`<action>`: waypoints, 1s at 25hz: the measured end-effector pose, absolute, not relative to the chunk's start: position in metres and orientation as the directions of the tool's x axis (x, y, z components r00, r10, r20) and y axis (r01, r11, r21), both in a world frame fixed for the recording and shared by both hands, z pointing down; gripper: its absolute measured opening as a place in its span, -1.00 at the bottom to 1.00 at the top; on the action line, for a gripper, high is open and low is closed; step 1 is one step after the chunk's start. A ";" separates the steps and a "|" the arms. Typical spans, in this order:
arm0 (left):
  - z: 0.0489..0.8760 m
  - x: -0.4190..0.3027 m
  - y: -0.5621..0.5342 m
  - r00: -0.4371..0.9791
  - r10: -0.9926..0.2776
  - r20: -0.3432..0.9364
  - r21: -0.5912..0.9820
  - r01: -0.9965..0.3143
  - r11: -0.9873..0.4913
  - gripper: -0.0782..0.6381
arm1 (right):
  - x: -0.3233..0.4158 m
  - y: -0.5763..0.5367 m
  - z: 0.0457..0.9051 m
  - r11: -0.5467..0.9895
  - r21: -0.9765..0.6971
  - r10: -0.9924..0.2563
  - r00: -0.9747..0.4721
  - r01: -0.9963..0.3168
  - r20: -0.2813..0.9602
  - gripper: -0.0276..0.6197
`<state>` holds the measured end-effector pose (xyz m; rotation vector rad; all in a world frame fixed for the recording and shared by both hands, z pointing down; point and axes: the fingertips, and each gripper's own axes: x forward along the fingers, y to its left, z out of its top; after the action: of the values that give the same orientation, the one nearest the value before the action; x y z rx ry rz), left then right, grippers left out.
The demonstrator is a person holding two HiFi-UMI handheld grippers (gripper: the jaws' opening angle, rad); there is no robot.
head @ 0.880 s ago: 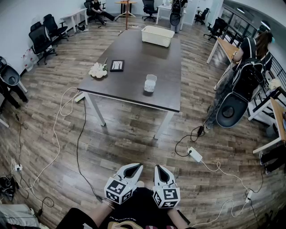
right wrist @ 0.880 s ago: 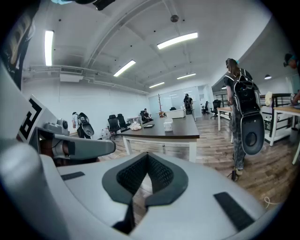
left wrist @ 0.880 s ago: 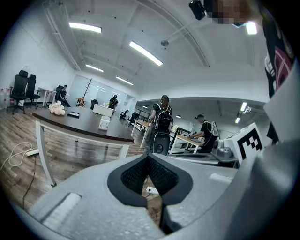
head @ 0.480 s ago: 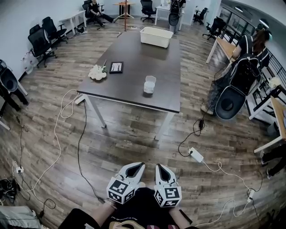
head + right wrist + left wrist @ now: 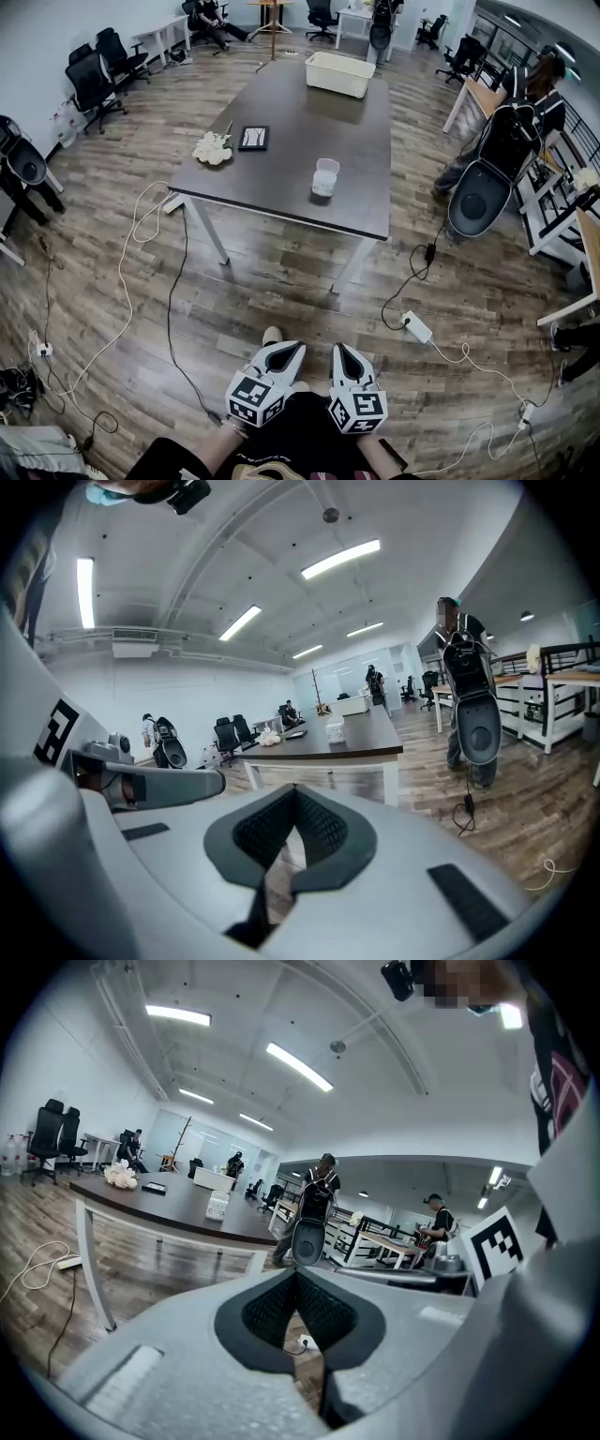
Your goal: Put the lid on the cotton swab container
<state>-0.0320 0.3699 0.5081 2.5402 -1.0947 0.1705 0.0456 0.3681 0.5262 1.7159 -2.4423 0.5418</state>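
Note:
The cotton swab container [image 5: 325,178], small and clear with white contents, stands near the front edge of the dark table [image 5: 281,112]. From this distance I cannot make out its lid. It also appears far off as the container [image 5: 217,1206] in the left gripper view and the container [image 5: 335,731] in the right gripper view. My left gripper [image 5: 285,348] and right gripper [image 5: 341,350] are held side by side close to my body, over the wooden floor and well short of the table. Both are shut with nothing between their pads. The left gripper [image 5: 295,1275] and right gripper [image 5: 294,791] point towards the table.
On the table lie a bunch of white flowers [image 5: 213,148], a black frame [image 5: 253,139] and a white basket [image 5: 339,73] at the far end. Cables and a power strip [image 5: 416,326] cross the floor. A person with a backpack [image 5: 511,131] stands to the right, and office chairs [image 5: 94,82] stand to the left.
The view has shifted slightly toward the table, and a shoe tip now shows ahead of the left gripper. Both grippers stay shut, side by side.

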 end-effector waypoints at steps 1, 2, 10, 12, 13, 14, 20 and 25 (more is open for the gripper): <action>0.508 -0.032 0.365 0.694 -0.675 0.252 0.287 -0.720 -0.632 -0.76 | 0.046 0.364 0.527 0.293 -0.222 -0.890 -0.350 -0.930 0.293 -0.89; 0.509 -0.032 0.360 0.697 -0.671 0.253 0.292 -0.716 -0.634 -0.76 | 0.046 0.360 0.527 0.289 -0.217 -0.890 -0.345 -0.932 0.297 -0.89; 0.517 -0.017 0.313 0.735 -0.619 0.276 0.328 -0.677 -0.658 -0.76 | 0.058 0.317 0.528 0.272 -0.200 -0.886 -0.326 -0.941 0.329 -0.89; 0.518 -0.017 0.298 0.741 -0.611 0.279 0.331 -0.672 -0.663 -0.76 | 0.058 0.305 0.528 0.268 -0.198 -0.886 -0.322 -0.943 0.333 -0.89; 0.518 -0.017 0.290 0.743 -0.607 0.281 0.332 -0.669 -0.665 -0.76 | 0.057 0.298 0.528 0.265 -0.198 -0.887 -0.319 -0.944 0.334 -0.89; 0.518 -0.017 0.281 0.746 -0.604 0.281 0.331 -0.666 -0.669 -0.76 | 0.057 0.290 0.528 0.262 -0.198 -0.888 -0.316 -0.945 0.335 -0.89; 0.515 -0.021 0.231 0.762 -0.584 0.280 0.321 -0.648 -0.691 -0.76 | 0.056 0.246 0.525 0.228 -0.196 -0.897 -0.284 -0.954 0.338 -0.89; 0.512 -0.027 0.194 0.783 -0.559 0.271 0.315 -0.622 -0.717 -0.76 | 0.049 0.211 0.522 0.195 -0.204 -0.909 -0.255 -0.959 0.329 -0.89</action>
<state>-0.0269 0.1940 0.5117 2.5840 -0.8950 0.2196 0.0493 0.2106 0.5221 1.8282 -2.3199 0.5592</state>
